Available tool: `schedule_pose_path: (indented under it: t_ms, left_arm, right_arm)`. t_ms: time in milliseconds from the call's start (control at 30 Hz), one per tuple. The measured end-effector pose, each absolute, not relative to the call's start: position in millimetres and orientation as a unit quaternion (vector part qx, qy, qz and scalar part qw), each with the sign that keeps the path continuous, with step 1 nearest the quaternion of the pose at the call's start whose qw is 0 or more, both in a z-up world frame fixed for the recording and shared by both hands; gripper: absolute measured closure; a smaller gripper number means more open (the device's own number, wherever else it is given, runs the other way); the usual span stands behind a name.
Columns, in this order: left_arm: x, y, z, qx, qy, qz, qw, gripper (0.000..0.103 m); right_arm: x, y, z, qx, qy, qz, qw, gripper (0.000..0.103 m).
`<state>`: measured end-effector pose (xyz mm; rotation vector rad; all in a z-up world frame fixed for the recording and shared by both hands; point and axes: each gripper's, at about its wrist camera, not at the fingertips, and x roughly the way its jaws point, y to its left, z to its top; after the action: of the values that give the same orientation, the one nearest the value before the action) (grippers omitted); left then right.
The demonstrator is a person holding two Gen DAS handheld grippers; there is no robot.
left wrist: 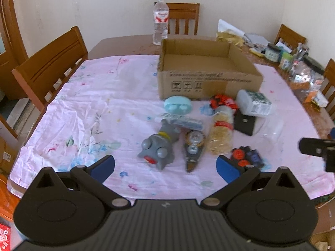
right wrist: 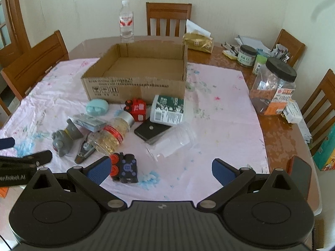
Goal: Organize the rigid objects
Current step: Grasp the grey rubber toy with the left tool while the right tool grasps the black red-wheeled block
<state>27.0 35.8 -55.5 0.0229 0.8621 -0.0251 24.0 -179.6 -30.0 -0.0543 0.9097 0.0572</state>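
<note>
We hold both grippers, left (left wrist: 165, 167) and right (right wrist: 161, 170), fingers wide, holding nothing; toys crowd the tabletop (right wrist: 276, 133) before the cardboard box (right wrist: 134, 83).

On my feeds both units match: left gripper (left wrist: 165, 166) and right gripper (right wrist: 161, 169) are matte black plastic, ribbed centre housing with a small logo, round side hubs, silver pivot screws, blue textured pads (right wrist: 100, 170). White "Robot.AI" lettering on the left's side
</note>
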Motion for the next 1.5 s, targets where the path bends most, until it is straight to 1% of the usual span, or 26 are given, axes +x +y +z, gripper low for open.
schedule_pose_path:
  t_ms: [300,600,733,967,1200,1500]
  left_arm:
    - [56,47,-87,0.02,0.433,0.011,0.901,0.001]
    - [91,53,-117,0.005,0.444,0.014,0.896,0.001]
    - [96,57,-127,0.017,0.456,0.022,0.89,0.0]
    - [89,70,-125,0.013,0.461,0.013,0.887,0.0]
    - [81,76,-121,0.061,0.461,0.022,0.885,0.0]
    - [73,72,-128,0.038,0.472,-0.034,0.88,0.001]
  right_arm:
    - [34,-186,-58,-0.015,0.47,0.035,0.882,0.0]
    - [48,-181,-77,-0.017,0.488,0.048,0.871,0.0]
    - [55,-177,-84,-0.017,0.495,0.061,0.867,0.0]
    - [63,-169,-94,-0.028,0.505,0.083,0.859,0.0]
    - [67,-162,-107,-0.049,0.513,0.109,0.85,0.0]
    - [70,-144,-132,-0.075,0.51,0.153,0.843,0.0]
